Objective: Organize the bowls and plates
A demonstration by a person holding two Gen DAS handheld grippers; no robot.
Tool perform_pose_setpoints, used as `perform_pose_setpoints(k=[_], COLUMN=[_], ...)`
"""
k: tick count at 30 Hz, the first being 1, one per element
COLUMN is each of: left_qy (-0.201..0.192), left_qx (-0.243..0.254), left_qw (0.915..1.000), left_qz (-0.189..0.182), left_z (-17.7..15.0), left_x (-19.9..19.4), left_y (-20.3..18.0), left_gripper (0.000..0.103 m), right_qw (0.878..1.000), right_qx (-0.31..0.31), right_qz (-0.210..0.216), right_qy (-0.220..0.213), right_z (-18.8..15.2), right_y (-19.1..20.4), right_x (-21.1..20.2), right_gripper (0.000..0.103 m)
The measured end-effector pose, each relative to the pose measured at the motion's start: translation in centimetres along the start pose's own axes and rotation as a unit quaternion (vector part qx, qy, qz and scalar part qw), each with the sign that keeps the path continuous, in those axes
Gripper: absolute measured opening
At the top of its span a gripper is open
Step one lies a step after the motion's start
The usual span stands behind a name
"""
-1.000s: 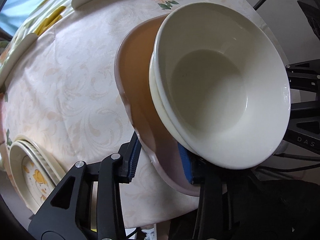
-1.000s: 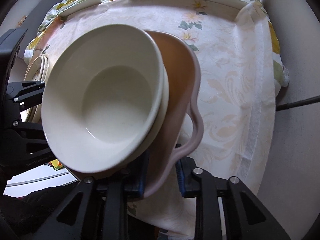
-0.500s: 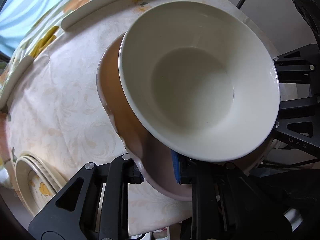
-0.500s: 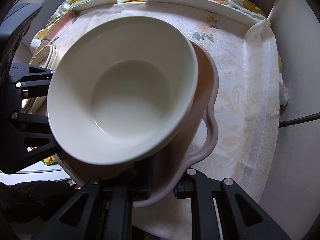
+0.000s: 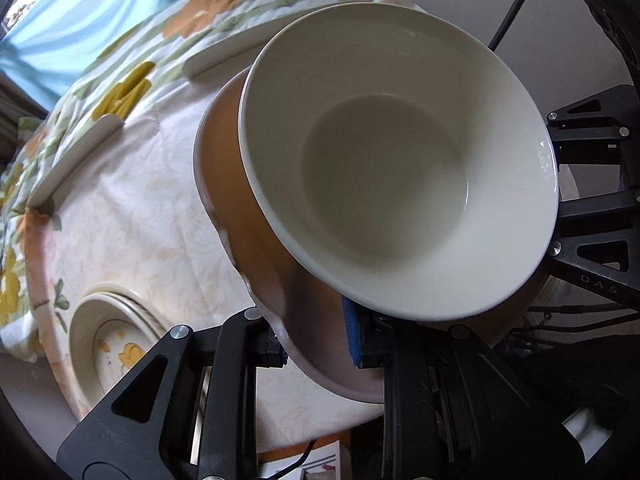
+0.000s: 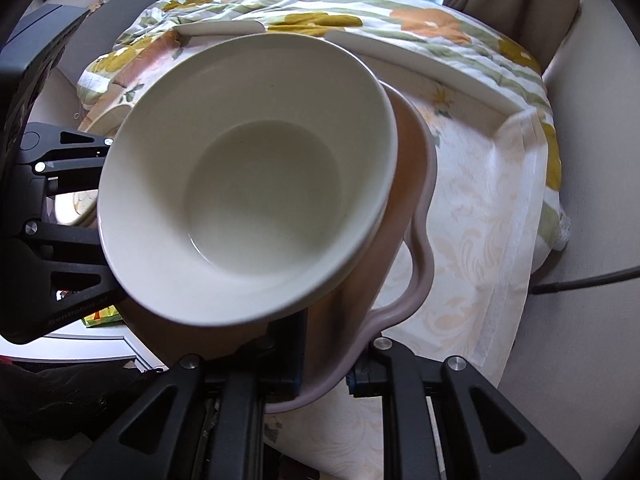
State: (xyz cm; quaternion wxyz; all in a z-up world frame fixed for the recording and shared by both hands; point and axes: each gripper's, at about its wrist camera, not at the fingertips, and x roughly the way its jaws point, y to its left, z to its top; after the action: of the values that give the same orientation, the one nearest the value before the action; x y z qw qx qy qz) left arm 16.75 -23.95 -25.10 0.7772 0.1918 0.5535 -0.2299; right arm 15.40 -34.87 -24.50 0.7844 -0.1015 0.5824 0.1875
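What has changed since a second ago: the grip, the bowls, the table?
Both grippers, left gripper and right gripper, closed onto the pink basin rim and lifted it off the tablecloth, with the cream bowls inside. The flowered plates stayed put.

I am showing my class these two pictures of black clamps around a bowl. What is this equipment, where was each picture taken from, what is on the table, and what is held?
There is no robot: a person holds a two-finger clamp in each hand, each with a wide-angle camera looking along its fingers. One view shows the left gripper, the other the right gripper. Both are shut on opposite rims of a pinkish dish with handles, which carries a cream bowl. Below lies a pale patterned tablecloth and a stack of flowered plates.
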Motion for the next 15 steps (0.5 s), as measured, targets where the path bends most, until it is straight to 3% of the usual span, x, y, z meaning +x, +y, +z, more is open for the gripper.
perform_pose_setpoints(k=[9, 15], left_qy=[-0.026, -0.022], left_qx=[-0.009, 0.001], left_qw=[0.9995, 0.9997], left_qz=[0.017, 0.010], left_z=[-5.0, -8.7], left_x=[-5.4, -5.9], left_y=[6.8, 13.1], left_gripper=[0.018, 0.018], right_qw=[0.999, 1.000], right_qx=[-0.028, -0.013], right_qz=[-0.003, -0.005], right_qy=[-0.019, -0.019], right_z=[4.0, 6.0], right_y=[7.1, 13.2], right_x=[-1.6, -0.8], right_gripper=[0.014, 0.014])
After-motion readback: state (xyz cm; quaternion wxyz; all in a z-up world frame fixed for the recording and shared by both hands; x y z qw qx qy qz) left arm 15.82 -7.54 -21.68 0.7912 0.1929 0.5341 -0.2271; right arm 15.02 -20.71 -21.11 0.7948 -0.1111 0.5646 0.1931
